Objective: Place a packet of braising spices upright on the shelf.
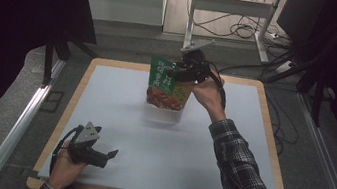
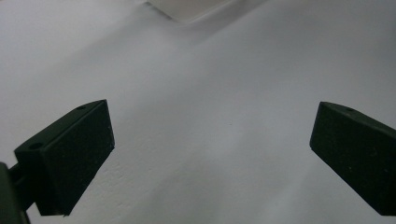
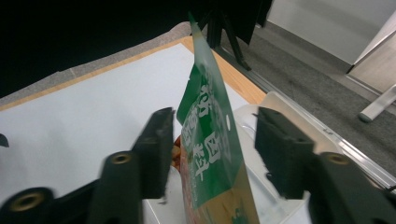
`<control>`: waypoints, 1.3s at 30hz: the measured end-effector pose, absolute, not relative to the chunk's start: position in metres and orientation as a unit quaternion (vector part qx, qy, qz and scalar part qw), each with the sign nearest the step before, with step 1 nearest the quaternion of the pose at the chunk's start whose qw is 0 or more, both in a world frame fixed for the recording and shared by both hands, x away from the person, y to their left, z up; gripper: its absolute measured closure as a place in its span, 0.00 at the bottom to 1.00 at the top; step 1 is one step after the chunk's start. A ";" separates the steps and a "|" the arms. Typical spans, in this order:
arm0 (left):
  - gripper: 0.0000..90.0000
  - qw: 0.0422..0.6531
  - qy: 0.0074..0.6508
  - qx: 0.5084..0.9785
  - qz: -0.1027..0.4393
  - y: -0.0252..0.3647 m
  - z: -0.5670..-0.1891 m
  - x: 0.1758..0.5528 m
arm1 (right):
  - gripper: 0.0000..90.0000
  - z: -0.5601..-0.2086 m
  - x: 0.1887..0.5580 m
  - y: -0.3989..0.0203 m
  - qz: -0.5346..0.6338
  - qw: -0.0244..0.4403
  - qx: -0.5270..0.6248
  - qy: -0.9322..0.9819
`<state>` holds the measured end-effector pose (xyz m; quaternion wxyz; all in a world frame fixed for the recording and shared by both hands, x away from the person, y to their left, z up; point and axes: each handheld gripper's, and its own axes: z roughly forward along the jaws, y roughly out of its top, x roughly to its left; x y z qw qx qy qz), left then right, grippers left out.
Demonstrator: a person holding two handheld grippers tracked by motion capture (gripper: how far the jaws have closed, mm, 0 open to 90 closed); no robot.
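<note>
right gripper (image 3: 212, 154) released, straddling pouch (image 3: 210, 140) top edge | left gripper (image 2: 212, 154) released near table (image 1: 251, 137) front-left edge

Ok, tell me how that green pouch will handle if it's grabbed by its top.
The green pouch looks like thin printed film, so probably floppy and light. Its glossy face may slip between the right hand-held gripper jaws. Standing in the clear container, it could tip easily.

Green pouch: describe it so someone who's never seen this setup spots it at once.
Start from the white mat on the wooden table and look toward its far middle, where a clear plastic box sits. The green pouch stands upright in it, between the open jaws of the right gripper. It is the one colourful item: green top with white lettering, food photo below.
</note>
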<state>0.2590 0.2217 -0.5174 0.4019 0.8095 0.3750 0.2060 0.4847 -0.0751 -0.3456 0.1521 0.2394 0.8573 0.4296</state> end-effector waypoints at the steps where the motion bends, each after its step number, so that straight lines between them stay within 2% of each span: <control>1: 0.00 0.404 0.376 0.809 0.204 0.222 -0.517 0.259 | 0.47 -0.345 0.484 -0.076 0.431 0.154 0.240 0.856; 17: 0.00 0.410 0.376 0.808 0.195 0.222 -0.516 0.259 | 0.19 -0.342 0.478 -0.083 0.442 0.157 0.242 0.850; 27: 0.00 0.407 0.375 0.808 0.202 0.222 -0.517 0.258 | 0.08 -0.340 0.474 -0.088 0.459 0.145 0.241 0.842; 39: 0.00 0.402 0.372 0.811 0.204 0.221 -0.517 0.258 | 0.01 -0.338 0.462 -0.096 0.464 0.144 0.239 0.841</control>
